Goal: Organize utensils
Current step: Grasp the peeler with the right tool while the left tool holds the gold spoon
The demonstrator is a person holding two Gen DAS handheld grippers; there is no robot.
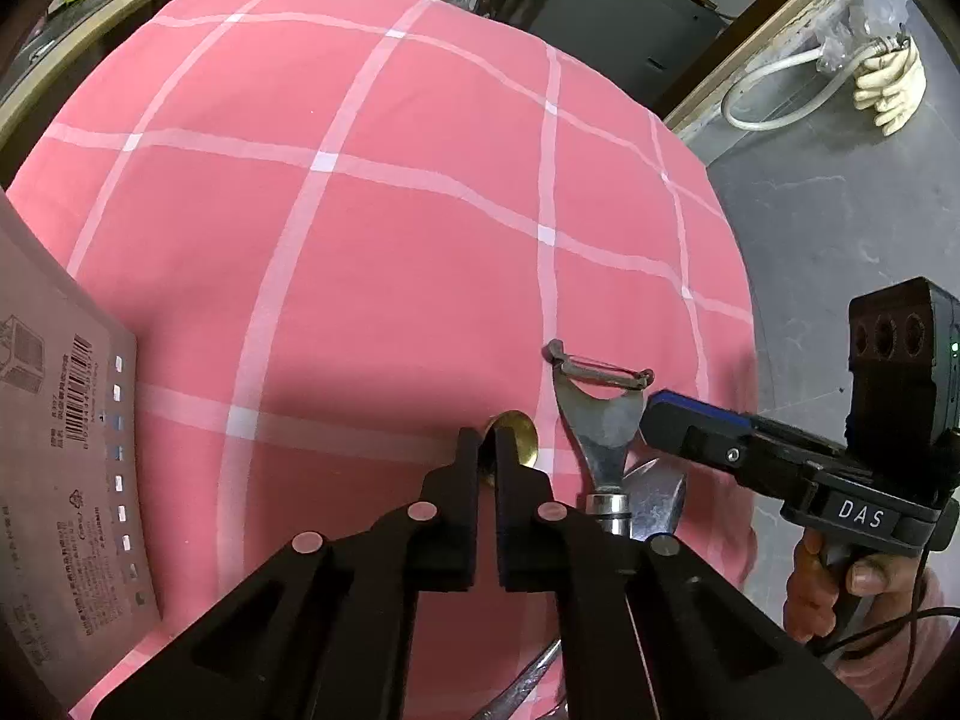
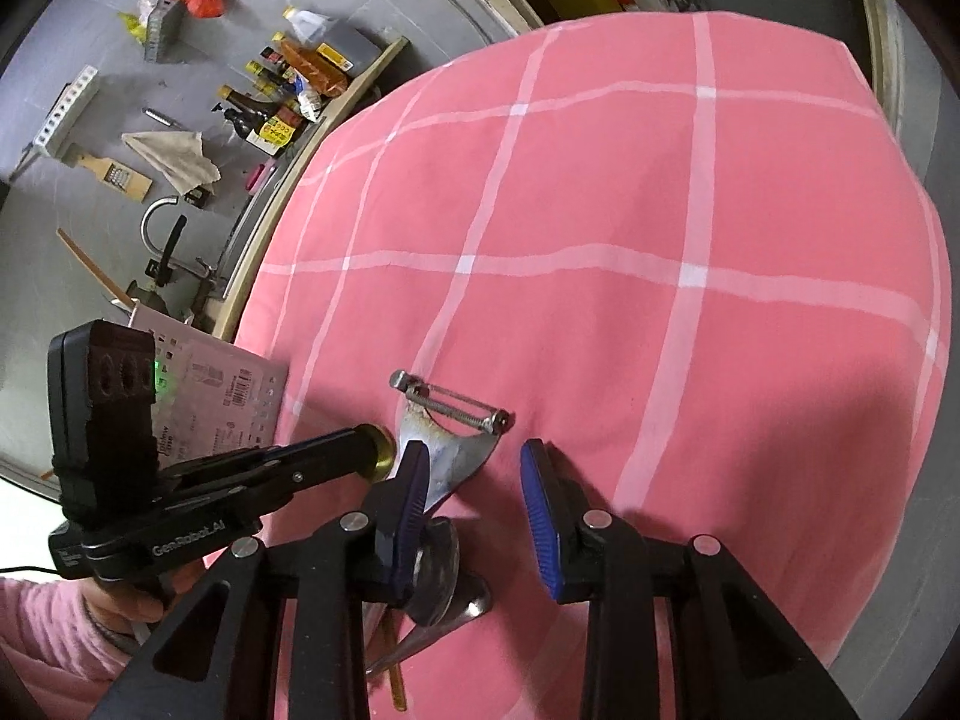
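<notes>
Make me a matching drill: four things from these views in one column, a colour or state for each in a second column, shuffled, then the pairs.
Things
1. left gripper
2. right gripper
3. peeler
4. tablecloth

States
A. pink with white checks
B. open, blue pads either side of the peeler
C. silver, lying flat on the cloth
D. nearly closed around a brass spoon

Pairs: 1-D, 2-B, 3-C, 4-A
</notes>
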